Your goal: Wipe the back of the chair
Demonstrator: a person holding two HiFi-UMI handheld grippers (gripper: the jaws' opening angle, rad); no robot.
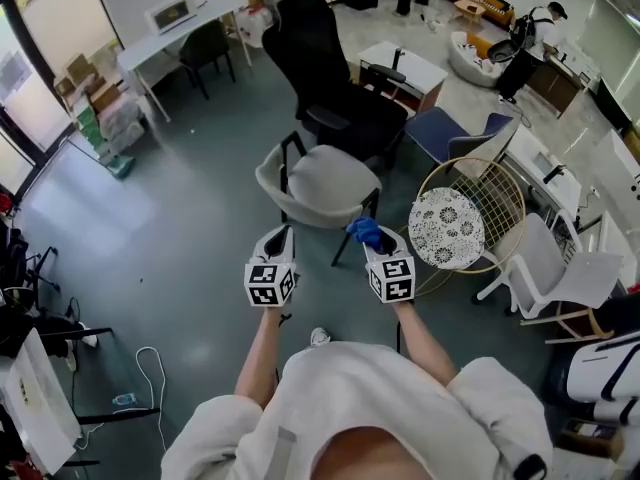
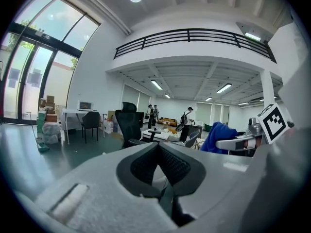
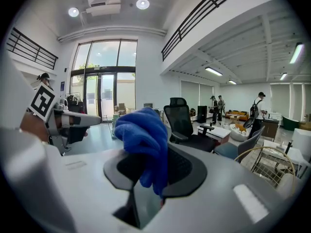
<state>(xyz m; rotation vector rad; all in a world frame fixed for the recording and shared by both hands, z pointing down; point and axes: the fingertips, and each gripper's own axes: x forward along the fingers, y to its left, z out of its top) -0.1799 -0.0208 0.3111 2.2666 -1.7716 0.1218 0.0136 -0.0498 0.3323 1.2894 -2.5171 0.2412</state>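
the grey shell chair stands on the floor just ahead of both grippers, with a black office chair right behind it. the right hand-held gripper has its jaws clamped on a bunched blue cloth, which sticks up past the tips and is held near the chair's closer rim. the left hand-held gripper is level beside it, jaws pressed together with nothing between them.

The left gripper and right gripper hang side by side above the floor, near a grey shell chair. A blue cloth bunches in the right jaws. A black office chair stands beyond.
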